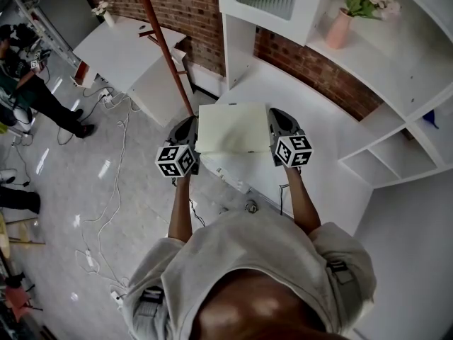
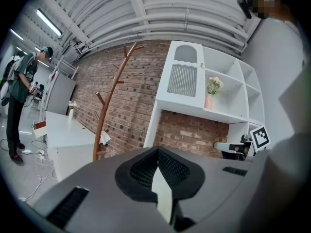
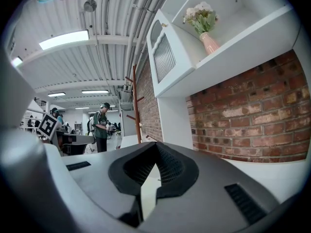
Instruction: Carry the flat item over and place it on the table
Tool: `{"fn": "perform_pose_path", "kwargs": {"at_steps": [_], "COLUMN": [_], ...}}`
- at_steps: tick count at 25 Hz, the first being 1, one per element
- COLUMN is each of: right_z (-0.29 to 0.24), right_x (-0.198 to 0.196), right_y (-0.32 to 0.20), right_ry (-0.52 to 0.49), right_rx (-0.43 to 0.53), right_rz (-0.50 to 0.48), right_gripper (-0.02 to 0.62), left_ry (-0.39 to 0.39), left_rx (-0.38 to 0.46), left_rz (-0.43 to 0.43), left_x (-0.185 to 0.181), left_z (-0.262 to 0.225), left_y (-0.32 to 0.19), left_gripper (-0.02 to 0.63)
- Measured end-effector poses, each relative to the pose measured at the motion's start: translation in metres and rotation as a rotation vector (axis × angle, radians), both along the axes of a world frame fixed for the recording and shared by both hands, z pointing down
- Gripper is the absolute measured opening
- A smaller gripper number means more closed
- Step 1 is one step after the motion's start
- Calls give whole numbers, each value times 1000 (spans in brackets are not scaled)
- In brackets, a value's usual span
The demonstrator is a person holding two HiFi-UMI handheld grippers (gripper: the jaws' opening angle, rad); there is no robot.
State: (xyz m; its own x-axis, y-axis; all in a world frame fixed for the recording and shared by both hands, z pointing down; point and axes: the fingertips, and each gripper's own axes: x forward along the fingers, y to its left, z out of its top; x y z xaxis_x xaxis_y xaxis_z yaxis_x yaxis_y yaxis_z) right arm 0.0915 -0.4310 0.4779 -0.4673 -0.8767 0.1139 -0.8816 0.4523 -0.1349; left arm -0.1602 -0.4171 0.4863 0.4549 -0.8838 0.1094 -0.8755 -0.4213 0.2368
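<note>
Left gripper (image 1: 192, 134) and right gripper (image 1: 274, 129) are clamped on the flat item (image 1: 232, 126); it should be lowered level, seemingly over the table (image 1: 318, 112).

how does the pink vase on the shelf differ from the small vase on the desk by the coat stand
The pink vase is salmon pink; the desk vase is white. The pink vase stands on a white shelf; the desk vase stands on a separate white desk. The pink vase carries a full pink and white bunch; the desk vase, a small pale sprig. Both stand upright and hold flowers.
</note>
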Motion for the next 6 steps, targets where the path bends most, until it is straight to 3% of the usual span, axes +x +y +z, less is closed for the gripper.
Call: {"fn": "perform_pose_path", "kwargs": {"at_steps": [6], "right_z": [0], "right_x": [-3], "right_y": [-3], "right_ry": [4], "right_rx": [2], "right_rz": [-6], "right_gripper": [25], "left_ry": [-2], "left_rx": [-2], "left_rz": [-3], "left_x": [-2], "left_z": [1], "left_y": [-3], "left_gripper": [15]}}
